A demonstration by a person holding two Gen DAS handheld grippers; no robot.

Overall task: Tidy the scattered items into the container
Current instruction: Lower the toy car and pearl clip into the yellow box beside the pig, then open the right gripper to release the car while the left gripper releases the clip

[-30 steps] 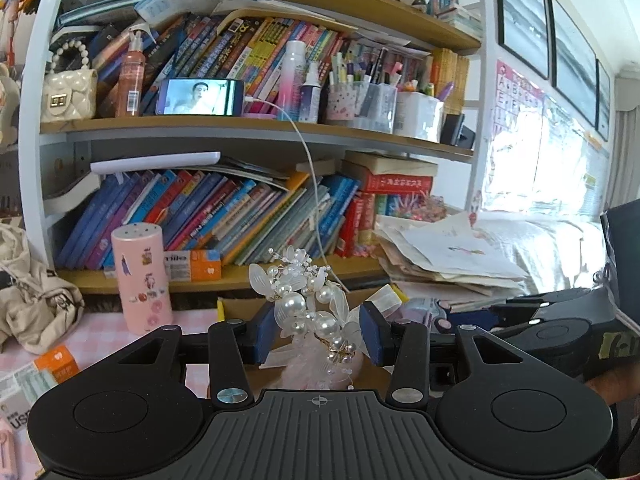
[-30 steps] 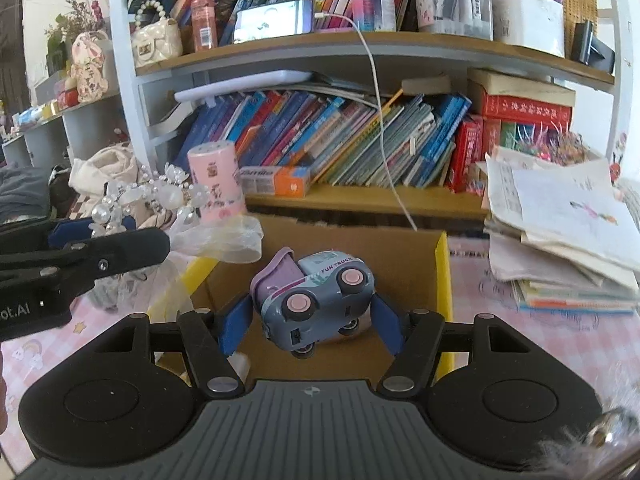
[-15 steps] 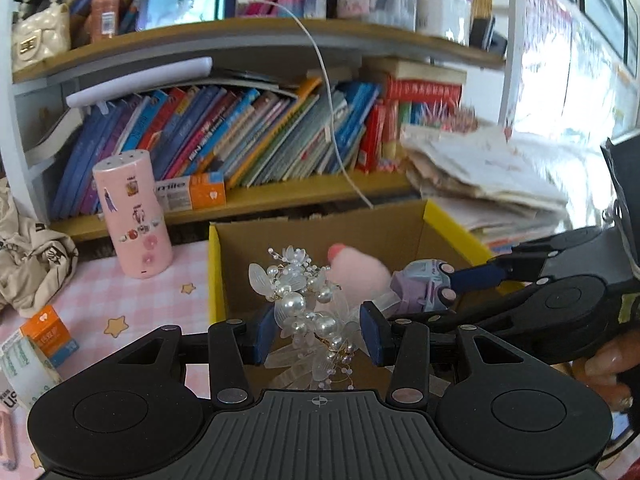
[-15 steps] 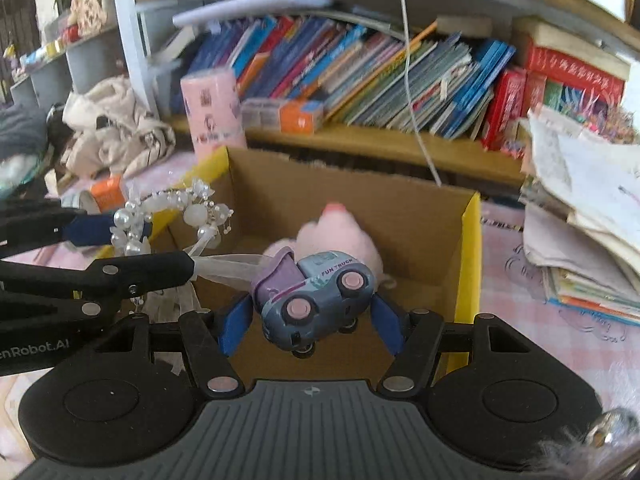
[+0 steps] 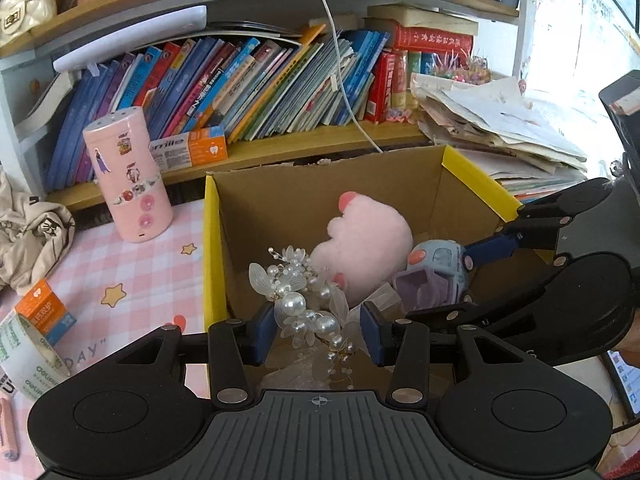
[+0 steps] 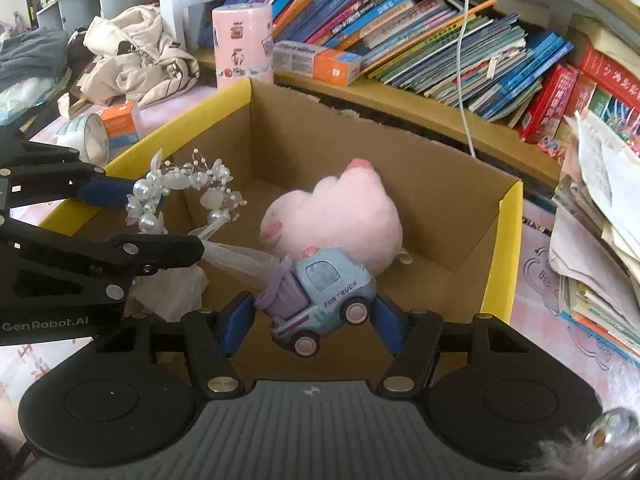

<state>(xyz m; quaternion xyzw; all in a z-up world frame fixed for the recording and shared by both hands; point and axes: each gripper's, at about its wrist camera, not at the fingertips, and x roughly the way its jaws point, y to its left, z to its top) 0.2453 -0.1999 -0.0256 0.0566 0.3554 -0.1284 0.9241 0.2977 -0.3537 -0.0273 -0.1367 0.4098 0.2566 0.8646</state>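
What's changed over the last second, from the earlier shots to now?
Both grippers have come down over the cardboard box. The left gripper now holds the pearl hair piece inside the box opening. The right gripper has tipped, so the toy truck hangs tilted just in front of the pink plush. Nothing has been let go. The plush, the pink tin and the tape roll stayed put.

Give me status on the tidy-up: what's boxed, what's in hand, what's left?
Done: pink plush lies in the box. In hand: left gripper holds the pearl headpiece, right gripper holds the toy truck, both over the box, unreleased. Left on the table: tape roll, orange packet; pink canister may count too.
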